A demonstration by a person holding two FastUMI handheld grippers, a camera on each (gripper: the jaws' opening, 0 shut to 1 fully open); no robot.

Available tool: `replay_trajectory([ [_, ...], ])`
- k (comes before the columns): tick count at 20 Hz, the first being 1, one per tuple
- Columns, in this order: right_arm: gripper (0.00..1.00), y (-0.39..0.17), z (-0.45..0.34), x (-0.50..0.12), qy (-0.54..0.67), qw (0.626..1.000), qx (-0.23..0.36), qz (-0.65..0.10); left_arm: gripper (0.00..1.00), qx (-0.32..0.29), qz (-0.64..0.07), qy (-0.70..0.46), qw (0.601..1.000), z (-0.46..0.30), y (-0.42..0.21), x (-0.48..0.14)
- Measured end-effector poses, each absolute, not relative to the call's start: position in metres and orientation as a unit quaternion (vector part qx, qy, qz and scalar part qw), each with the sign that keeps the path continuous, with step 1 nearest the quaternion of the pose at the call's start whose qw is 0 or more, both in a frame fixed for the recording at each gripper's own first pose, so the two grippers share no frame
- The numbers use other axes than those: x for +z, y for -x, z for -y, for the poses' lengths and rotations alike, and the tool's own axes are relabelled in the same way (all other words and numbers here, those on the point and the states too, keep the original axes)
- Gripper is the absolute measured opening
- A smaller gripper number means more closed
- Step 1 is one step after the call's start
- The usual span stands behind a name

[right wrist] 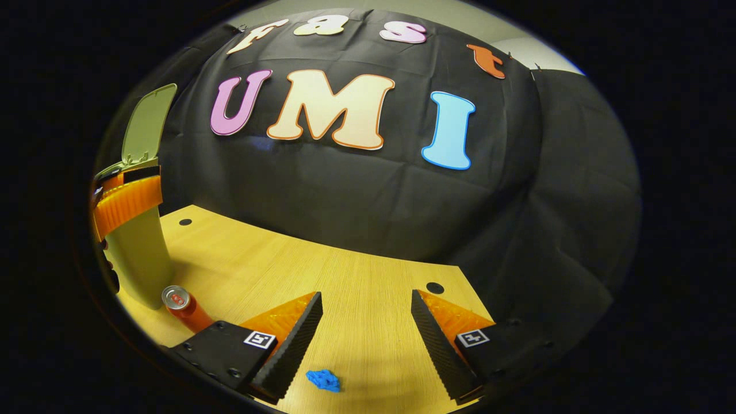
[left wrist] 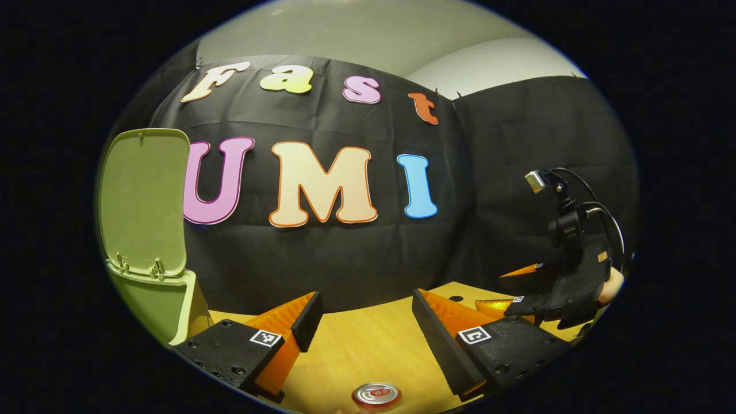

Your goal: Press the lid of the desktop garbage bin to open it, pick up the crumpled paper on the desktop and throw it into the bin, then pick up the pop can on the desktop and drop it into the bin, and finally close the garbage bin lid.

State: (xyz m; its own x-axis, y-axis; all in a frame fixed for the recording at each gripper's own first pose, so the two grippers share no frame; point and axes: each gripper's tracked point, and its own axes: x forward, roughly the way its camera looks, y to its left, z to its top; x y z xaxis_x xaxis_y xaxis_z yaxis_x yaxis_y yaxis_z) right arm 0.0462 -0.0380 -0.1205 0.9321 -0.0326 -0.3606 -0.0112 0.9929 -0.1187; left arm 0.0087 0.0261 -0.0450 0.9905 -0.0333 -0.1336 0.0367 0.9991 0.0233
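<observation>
A: While the bin (left wrist: 152, 299) stood at the far left of the table (left wrist: 368, 339) with its lid (left wrist: 144, 201) swung up and open, how were the two grippers set?

B: In the left gripper view, the left gripper (left wrist: 365, 322) had its jaws spread wide with nothing between them. The can (left wrist: 376, 397) stood upright on the table just below the gap, at the near edge of that view, apart from both fingers.

A: And the right gripper (right wrist: 366, 328)?

B: Wide as well, and holding nothing. In its own view the paper (right wrist: 323, 380), a small blue crumpled wad, lay on the table near the left finger's tip, not touching it.

A: Did that view show the can too?

B: Yes. It stood at the left, just beside the foot of the bin, and the left gripper hung above it in front of the bin's upper wall.

A: Where did the right gripper sit from the other side?

B: In the left gripper view it was at the far right, over the table's edge, with a bit of the hand (left wrist: 612, 284) behind it.
</observation>
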Motion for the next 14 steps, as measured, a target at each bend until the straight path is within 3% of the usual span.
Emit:
replay_trajectory([
  [5, 0.98, -0.033, 0.014, -0.153, 0.073, 0.973, 0.054, -0.21, 0.95, -0.035, -0.076, -0.002, 0.996, -0.015, -0.009, -0.052],
  [14, 1.0, -0.005, -0.002, -0.25, 0.2, 0.908, 0.114, -0.35, 0.95, -0.035, -0.058, -0.001, 0.998, -0.019, -0.004, -0.038],
])
